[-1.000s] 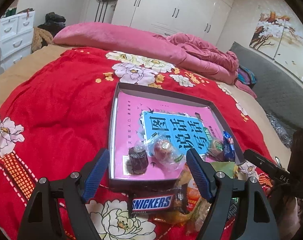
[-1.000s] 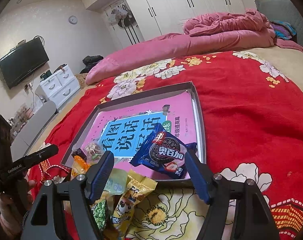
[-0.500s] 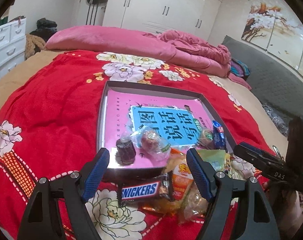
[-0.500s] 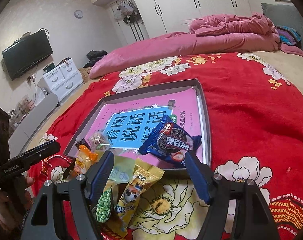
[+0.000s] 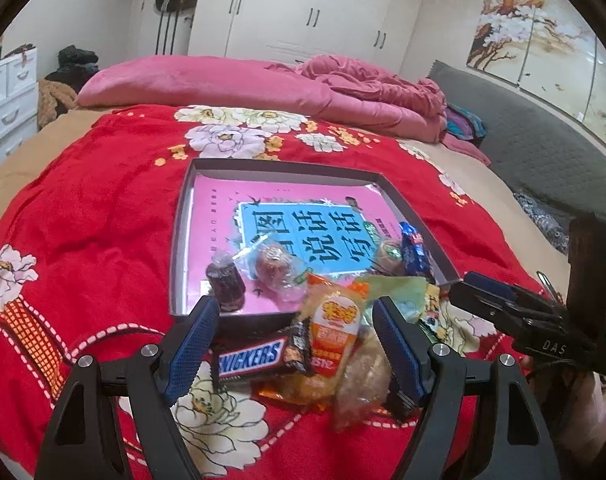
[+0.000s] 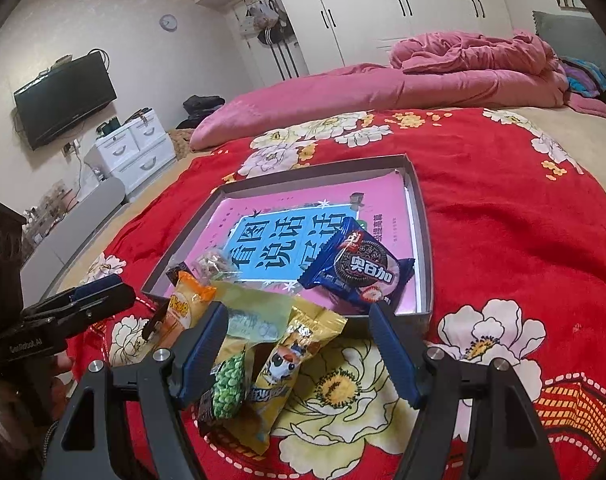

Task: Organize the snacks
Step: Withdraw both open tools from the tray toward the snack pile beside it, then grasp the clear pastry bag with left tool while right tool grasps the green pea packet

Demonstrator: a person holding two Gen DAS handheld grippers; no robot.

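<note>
Several loose snack packets [image 5: 335,332] lie heaped on the bed's near edge, before the tray [image 5: 179,240]. Both hand-held grippers, left [image 5: 295,344] and right [image 6: 299,352], hover open, empty. Packets look light, crinkly, slippery; pinch mid-body.

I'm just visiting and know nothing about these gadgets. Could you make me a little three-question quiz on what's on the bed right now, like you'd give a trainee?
1. True or false: the Snickers bar lies inside the shallow box.
2. Which snack lies in the box? A) the blue cookie packet B) the green pea packet C) the yellow cartoon packet
3. Fill in: both the left gripper and the right gripper are ____, holding nothing.

Key
1. False: it lies on the red blanket, just in front of the box.
2. A: the other two lie on the blanket outside it.
3. Open.
</note>
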